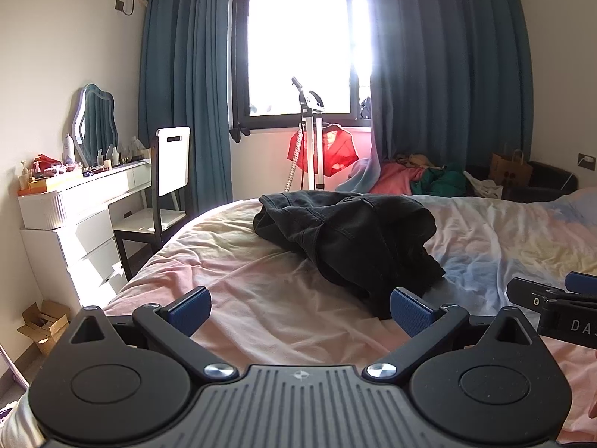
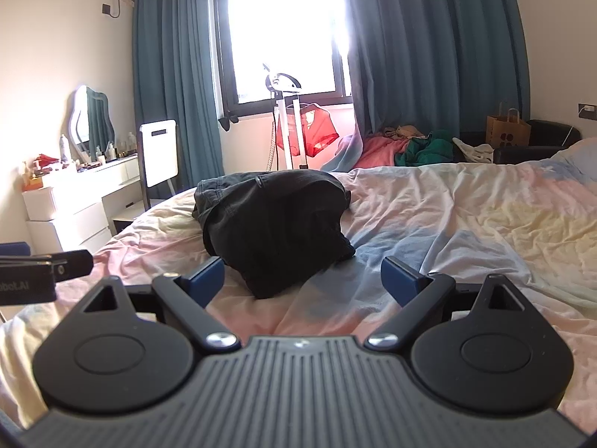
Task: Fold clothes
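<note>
A crumpled black garment lies in a heap on the pastel bedsheet, just beyond both grippers. My left gripper is open, hovering low over the sheet, its right pad close to the heap's near edge. In the right wrist view the same black garment sits straight ahead, and my right gripper is open with the heap's near end between and just past its blue fingertips. Nothing is held. Each gripper's tip shows at the edge of the other's view.
A white dresser with a mirror and bottles, and a white chair, stand left of the bed. A garment steamer with a red top stands by the window. Piled clothes and a paper bag lie beyond the bed.
</note>
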